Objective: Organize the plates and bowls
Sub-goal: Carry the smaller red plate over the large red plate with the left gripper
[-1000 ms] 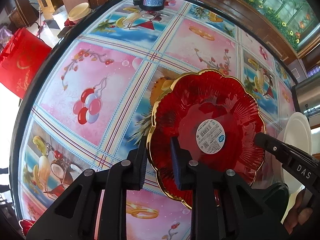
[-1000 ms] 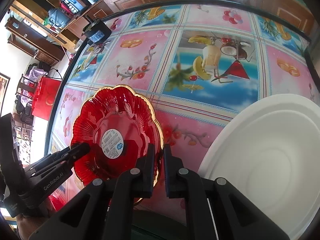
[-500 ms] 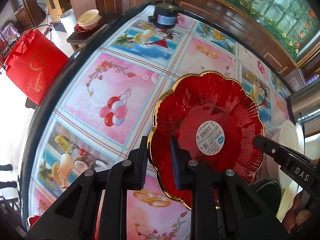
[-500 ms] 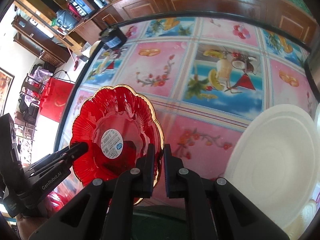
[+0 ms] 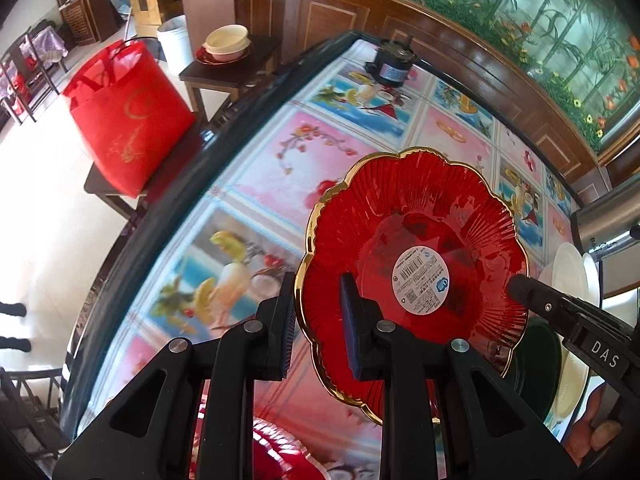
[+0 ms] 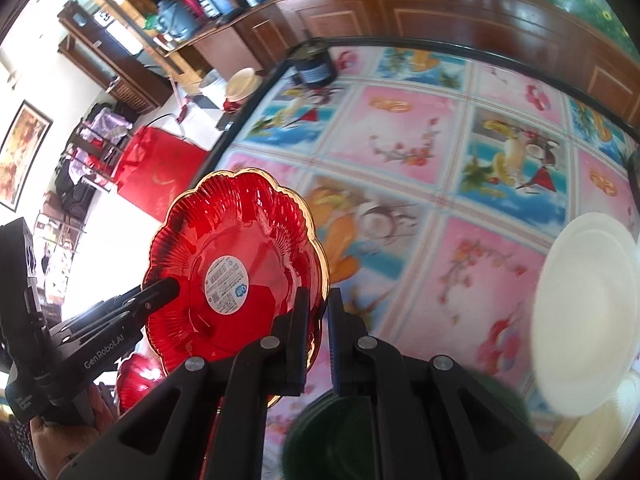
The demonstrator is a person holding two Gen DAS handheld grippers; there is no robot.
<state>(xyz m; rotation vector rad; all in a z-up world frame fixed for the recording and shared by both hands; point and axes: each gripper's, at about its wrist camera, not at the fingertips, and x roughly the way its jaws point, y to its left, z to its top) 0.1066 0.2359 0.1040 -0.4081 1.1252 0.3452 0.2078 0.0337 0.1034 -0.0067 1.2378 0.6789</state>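
A red scalloped glass plate (image 5: pixel 420 240) with a gold rim and a white sticker is held in the air above the table, tilted. My left gripper (image 5: pixel 318 316) is shut on its left rim. My right gripper (image 6: pixel 319 316) is shut on its right rim; the plate also shows in the right wrist view (image 6: pixel 236 248). Another red plate (image 5: pixel 280 452) lies below. A white plate (image 6: pixel 588 312) lies on the table to the right, beside a dark green dish (image 6: pixel 332 436).
The round table (image 5: pixel 256 168) has a colourful patterned cloth and a black edge. A black motor-like object (image 5: pixel 390 64) stands at its far side. A red bag (image 5: pixel 124 116) sits on a side bench, and stacked bowls (image 5: pixel 226 42) sit on a small table beyond. A steel pot (image 5: pixel 608 216) stands right.
Both grippers have lifted the red plate higher above the table and toward the near left edge. The table looks farther away and more of the room shows.
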